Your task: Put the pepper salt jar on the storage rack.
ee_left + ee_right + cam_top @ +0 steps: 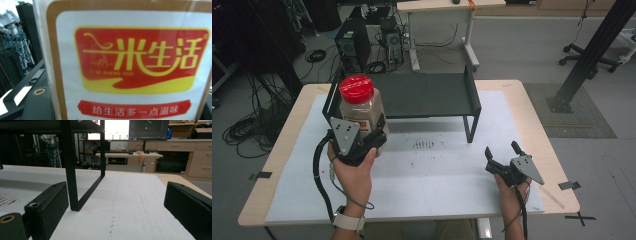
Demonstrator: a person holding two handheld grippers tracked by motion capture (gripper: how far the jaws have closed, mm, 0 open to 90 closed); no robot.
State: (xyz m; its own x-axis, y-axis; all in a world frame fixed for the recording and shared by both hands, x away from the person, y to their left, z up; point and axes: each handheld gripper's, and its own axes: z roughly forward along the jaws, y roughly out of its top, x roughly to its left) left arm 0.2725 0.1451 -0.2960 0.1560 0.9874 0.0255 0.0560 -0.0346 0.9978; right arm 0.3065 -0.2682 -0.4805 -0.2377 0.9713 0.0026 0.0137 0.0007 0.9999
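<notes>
Closest to my left camera stood the jar's label point(132, 72), a red and yellow panel with yellow characters, so near that it blocked almost everything else. My left jaws point(362, 137) were clamped on that jar point(361, 112), as far closed as its body allowed, and I held it upright above the left part of the worktop point(422, 175), in front of the left end of the black rack point(427, 95). Its red lid point(356, 89) pointed up and brown contents showed through the clear wall beneath it. My left hand point(354, 170) wrapped the gripper body from below, with the cable looping down beside my wrist.

My right jaws point(502, 152) stood wide apart with nothing between them. They rested low over the right part of the worktop, well apart from the jar, and pointed toward the rack. Along them I saw the white sheet point(130, 202) that covered the worktop, faintly scuffed, and the rack's near right leg point(68, 170) standing on it just ahead and left of centre.

Between my two hands a small patch of dark specks point(424, 145) lay on the sheet, in front of the rack. Past the rack's dark shelf and the worktop's far edge were computer towers point(354, 45) on the floor, tangled cables, and another desk point(447, 7).
</notes>
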